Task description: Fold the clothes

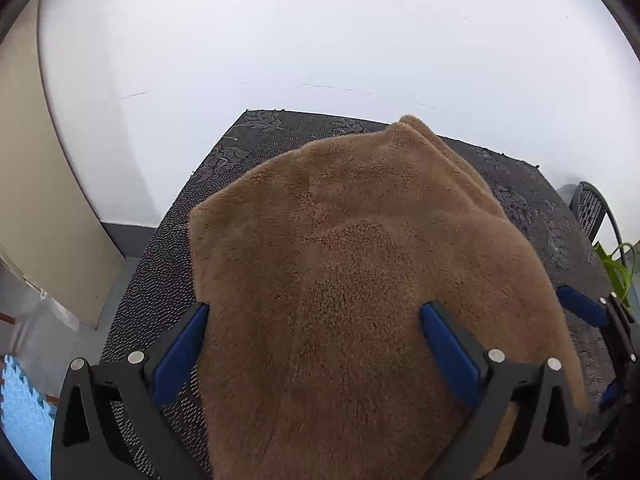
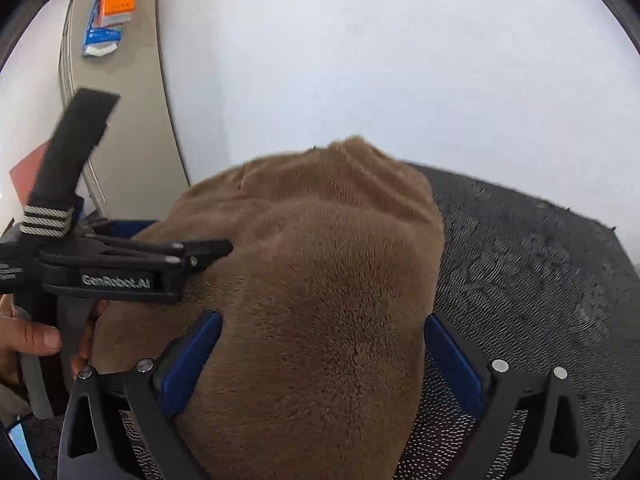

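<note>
A brown fleece garment point(image 1: 360, 280) lies bunched on a dark patterned tablecloth point(image 1: 168, 264). My left gripper point(image 1: 316, 316) is open, its blue-padded fingers point(image 1: 180, 352) straddling the near part of the fleece. In the right wrist view the same fleece point(image 2: 332, 300) fills the centre, and my right gripper point(image 2: 324, 332) is open around its near edge. The left gripper's body point(image 2: 120, 268) shows at the left of that view, resting against the fleece and held by a hand point(image 2: 32, 340). The right gripper's finger point(image 1: 584, 308) shows at the right edge of the left wrist view.
A white wall point(image 1: 320, 40) stands behind the table. A beige panel point(image 1: 36, 184) is at the left, a blue foam mat point(image 1: 20, 412) below it. A dark chair back point(image 1: 592, 204) and green plant leaves point(image 1: 616, 268) sit at the right. Books point(image 2: 112, 12) lie on a shelf.
</note>
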The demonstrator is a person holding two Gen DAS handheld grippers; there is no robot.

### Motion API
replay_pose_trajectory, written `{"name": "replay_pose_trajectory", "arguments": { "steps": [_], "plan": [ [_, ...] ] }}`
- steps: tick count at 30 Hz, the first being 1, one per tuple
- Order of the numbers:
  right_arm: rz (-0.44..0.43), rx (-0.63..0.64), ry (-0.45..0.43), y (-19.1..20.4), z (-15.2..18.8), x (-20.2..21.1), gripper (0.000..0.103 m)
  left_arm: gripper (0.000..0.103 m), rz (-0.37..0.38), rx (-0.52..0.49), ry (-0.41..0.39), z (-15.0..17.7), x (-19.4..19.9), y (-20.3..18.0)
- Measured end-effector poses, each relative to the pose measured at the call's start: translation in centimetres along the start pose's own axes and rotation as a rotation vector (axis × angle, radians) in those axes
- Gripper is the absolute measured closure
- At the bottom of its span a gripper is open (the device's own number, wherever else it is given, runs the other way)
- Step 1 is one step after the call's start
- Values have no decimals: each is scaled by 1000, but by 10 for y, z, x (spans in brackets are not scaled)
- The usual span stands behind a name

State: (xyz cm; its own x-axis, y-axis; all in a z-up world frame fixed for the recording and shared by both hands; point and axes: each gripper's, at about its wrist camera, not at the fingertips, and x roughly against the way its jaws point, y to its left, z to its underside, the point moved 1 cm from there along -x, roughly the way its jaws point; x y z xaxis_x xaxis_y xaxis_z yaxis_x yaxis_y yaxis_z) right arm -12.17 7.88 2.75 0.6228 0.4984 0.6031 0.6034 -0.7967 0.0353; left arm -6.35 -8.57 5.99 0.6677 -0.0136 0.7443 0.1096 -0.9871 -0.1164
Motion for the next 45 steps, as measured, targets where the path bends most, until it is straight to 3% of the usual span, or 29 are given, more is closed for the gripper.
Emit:
{"name": "replay_pose_trajectory", "arguments": {
  "steps": [6,13,17,23,26,29,34,36,45],
  "plan": [
    [-69,50,-78,17,-4,37,1,0,37,22,-9,9,34,13],
    [-79,136,45,36,15,11,1,0,29,-10,68,39,24,15],
    [-45,171,99,37,24,-4,1,0,83,35,108,43,10,21],
    [-21,213,102,43,31,-9,0,0,160,102,131,48,-4,30],
    [-36,200,92,41,32,-3,0,0,163,124,121,43,6,36],
    [-77,81,49,24,22,17,1,0,155,163,90,29,16,48],
    [-65,-51,-44,-3,-4,39,1,0,204,284,144,4,0,73],
    [-67,-40,-28,-3,-5,34,1,0,209,306,182,-3,-14,77],
    [-77,77,91,22,23,-4,0,0,163,267,193,1,-45,70]
  ]
}}
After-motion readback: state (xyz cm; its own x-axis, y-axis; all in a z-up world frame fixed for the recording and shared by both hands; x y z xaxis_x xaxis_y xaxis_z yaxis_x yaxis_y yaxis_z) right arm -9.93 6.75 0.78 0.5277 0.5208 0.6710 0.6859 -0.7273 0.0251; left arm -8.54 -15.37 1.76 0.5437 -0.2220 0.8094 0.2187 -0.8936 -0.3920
